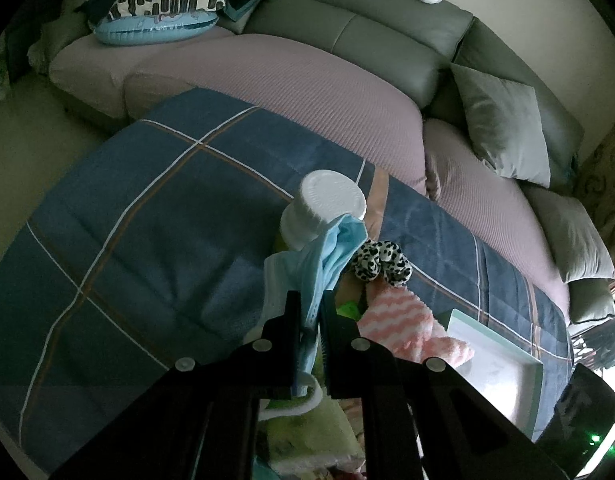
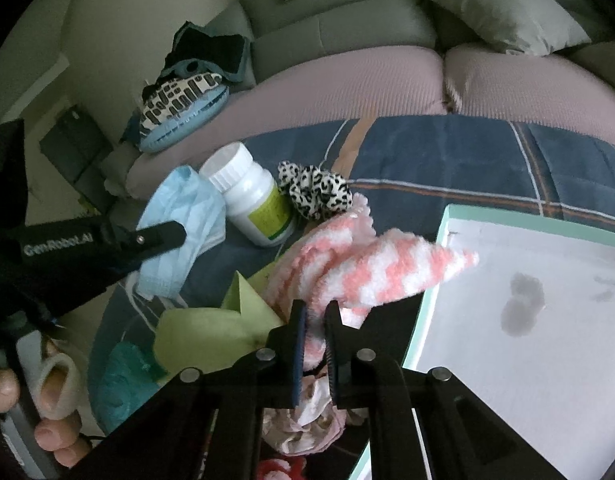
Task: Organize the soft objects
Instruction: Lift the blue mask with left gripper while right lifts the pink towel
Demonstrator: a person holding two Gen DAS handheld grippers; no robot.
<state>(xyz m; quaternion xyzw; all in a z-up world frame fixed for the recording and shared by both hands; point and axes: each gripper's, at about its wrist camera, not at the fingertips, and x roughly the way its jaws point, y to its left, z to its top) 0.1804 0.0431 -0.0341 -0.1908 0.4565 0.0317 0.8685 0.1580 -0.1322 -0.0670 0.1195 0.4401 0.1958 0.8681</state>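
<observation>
We are working over a quilted blue plaid blanket (image 1: 147, 208) that is spreading out ahead of both tongs, in front of a ribbed mauve sofa seat (image 1: 299, 92). To the right of our right gripper (image 2: 315, 312), a shallow white tray (image 2: 519, 360) with a mint rim is lying flat. That gripper is clamping a fluffy pink-and-white striped sock (image 2: 367, 272), whose toe is drooping over the tray's edge. Our left gripper (image 1: 308, 300) is pinching a pleated light-blue face mask (image 1: 327, 256), and its arm is showing the lettering "GenRoboLAI". Just beyond the mask, a smooth white pill bottle (image 2: 255, 200) with a green label is leaning, touching a leopard-print scrunchie (image 2: 315, 192).
</observation>
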